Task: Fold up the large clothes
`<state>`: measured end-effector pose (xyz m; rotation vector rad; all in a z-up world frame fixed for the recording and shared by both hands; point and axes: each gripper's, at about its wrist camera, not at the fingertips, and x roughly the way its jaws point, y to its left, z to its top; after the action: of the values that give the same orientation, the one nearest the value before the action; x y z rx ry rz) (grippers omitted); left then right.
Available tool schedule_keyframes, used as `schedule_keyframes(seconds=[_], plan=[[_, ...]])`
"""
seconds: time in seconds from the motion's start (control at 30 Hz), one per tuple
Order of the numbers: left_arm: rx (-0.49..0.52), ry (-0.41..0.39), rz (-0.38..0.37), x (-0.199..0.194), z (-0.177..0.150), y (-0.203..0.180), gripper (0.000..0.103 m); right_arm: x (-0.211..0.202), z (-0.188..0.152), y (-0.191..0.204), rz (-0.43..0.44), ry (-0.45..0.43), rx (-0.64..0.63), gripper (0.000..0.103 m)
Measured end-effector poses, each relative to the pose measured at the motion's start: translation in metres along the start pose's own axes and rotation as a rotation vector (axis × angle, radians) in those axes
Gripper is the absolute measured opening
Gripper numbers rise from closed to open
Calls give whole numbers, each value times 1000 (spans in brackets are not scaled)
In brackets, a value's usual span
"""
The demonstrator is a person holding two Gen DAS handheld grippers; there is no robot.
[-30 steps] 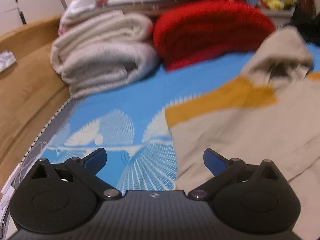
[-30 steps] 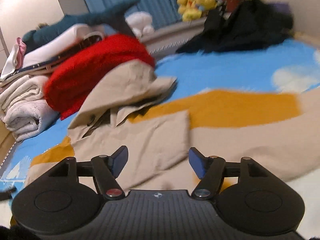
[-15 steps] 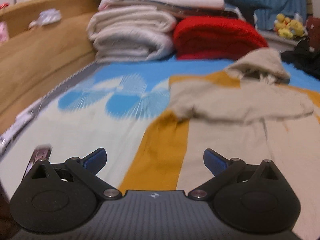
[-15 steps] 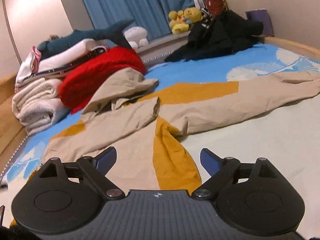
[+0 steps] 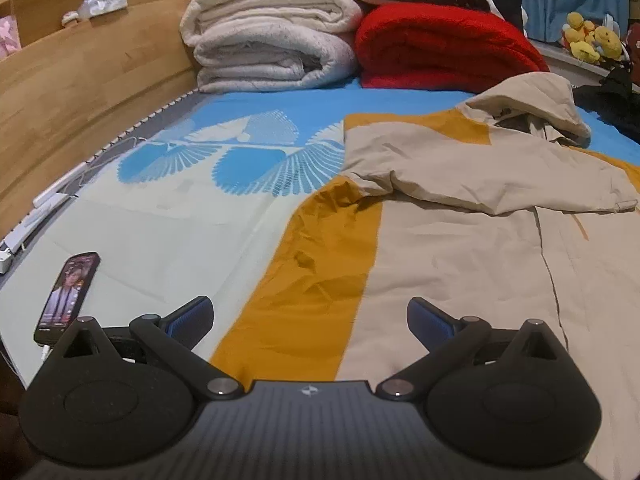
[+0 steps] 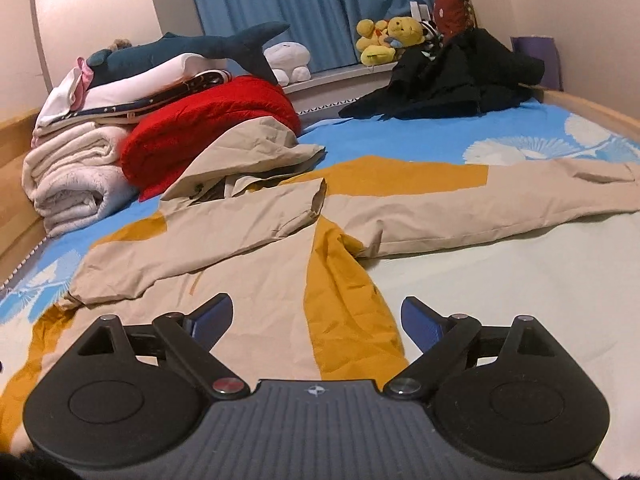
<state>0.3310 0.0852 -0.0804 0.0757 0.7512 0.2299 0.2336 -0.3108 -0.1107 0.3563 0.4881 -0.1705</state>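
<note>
A beige hooded jacket with mustard panels [image 5: 460, 248] [image 6: 256, 264] lies flat on the bed, hood toward the far pillows. One sleeve [image 5: 480, 176] is folded across the chest; the other sleeve [image 6: 500, 200] stretches out to the right. My left gripper [image 5: 310, 316] hovers open over the jacket's mustard side panel, nothing between its blue pads. Open as well, my right gripper [image 6: 316, 316] hangs above the other mustard panel near the hem, holding nothing.
A phone [image 5: 67, 296] with a lit screen lies on the sheet at left. Folded white blankets [image 5: 272, 52] and a red blanket [image 5: 444, 52] are stacked at the bed's head, under a shark plush [image 6: 200, 48]. Dark clothes [image 6: 452, 80] are heaped far right. A wooden bed frame [image 5: 80, 92] runs along the left.
Both grippers have drawn back from the hood end toward the jacket's hem, so more of the garment shows. The right jaws have widened. A sleeve now lies folded across the chest.
</note>
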Motion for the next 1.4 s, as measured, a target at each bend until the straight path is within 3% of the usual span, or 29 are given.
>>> schedule_keyframes(seconds=[0.4,0.63,0.77,0.83,0.9,1.0,1.2,1.4], plan=[[-47,97,-73,-2,18,-18,103,5,12,-18,-23,-10,92,92],[-54,50,-185,-66,47,-32,103,10,18,-34,-61,-5,138,92],[-74,98,-294,-105,77,-50,103,16,20,-43,-96,16,178,91],[-31,69,-347,-128,91,-62,103,18,20,-47,-99,35,205,91],[6,16,-359,-149,101,-72,103,18,20,-51,-96,42,232,91],[21,0,-390,-166,111,-82,103,19,24,-59,-134,54,236,91],[19,7,-421,-172,116,-88,103,26,36,-95,-201,67,317,91],[54,-58,-421,-171,121,-97,103,32,33,-121,-223,103,450,91]])
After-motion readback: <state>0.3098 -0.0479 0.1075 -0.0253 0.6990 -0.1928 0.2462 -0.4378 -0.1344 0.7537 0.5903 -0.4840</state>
